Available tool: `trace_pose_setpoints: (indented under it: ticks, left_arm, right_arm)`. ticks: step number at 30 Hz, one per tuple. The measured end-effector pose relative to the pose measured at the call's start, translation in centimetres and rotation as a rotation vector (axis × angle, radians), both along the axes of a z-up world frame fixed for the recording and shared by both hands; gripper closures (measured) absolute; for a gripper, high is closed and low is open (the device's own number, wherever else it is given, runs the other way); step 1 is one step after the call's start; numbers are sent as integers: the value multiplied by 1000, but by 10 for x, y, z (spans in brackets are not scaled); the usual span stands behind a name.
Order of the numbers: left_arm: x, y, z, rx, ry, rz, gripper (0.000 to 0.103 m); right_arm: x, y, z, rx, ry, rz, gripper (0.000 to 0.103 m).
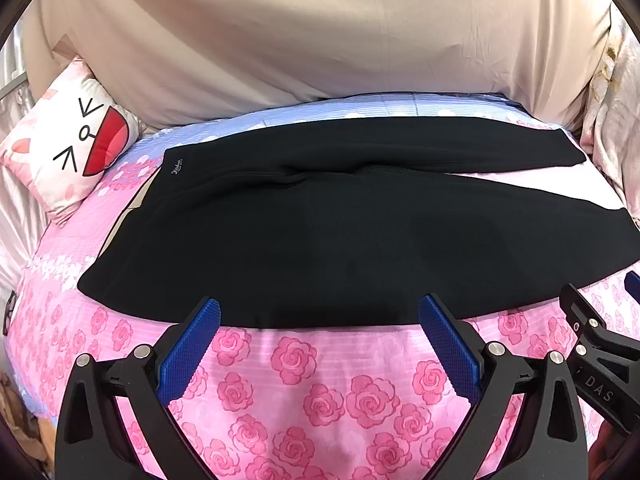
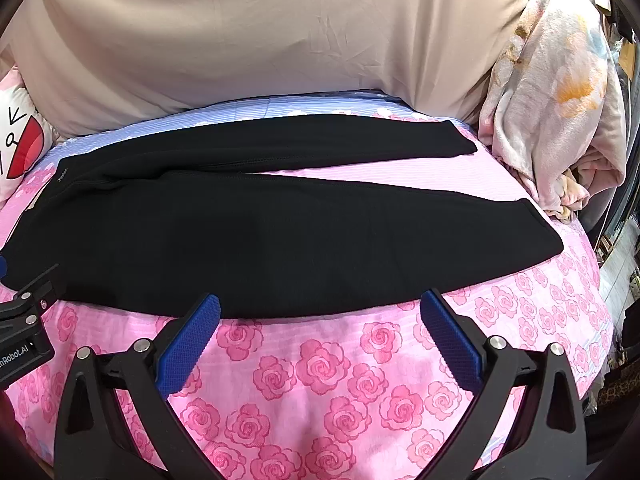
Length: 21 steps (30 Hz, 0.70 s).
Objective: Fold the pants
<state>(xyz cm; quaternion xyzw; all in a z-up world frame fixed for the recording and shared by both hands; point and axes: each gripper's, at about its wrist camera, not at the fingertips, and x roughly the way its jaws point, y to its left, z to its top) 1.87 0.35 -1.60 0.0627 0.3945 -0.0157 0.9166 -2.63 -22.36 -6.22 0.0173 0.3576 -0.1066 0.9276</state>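
Holding our two claws low over the bed, we point them at the black pants (image 1: 320, 232). Our left claw (image 1: 320, 312) has its blue fingers (image 1: 188, 348) spread wide apart, with nothing between them. Our right claw (image 2: 320, 308) is spread wide too, and it holds nothing. Both sets of tips sit right at the near edge of the pants, but we cannot tell if they touch the cloth.

The pants lie flat across the pink rose bedspread (image 1: 304, 392), waist to the left and two legs reaching right with a thin gap between them. A cat-face pillow (image 1: 76, 140) sits near the waist, to the left. A beige sheet (image 1: 320, 32) hangs behind the bed. A bunched flowery blanket (image 2: 556, 88) sits past the leg ends on the right.

Bare bedspread shows in front of the pants and under our claws.
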Motion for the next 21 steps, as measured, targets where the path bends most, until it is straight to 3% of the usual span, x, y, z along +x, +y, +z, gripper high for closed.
trace_pose_setpoints:
  ticks: [21]
  left_arm:
    - [3, 5, -1, -5, 1, 5, 6]
  right_arm:
    - [3, -1, 2, -2, 0, -1, 5]
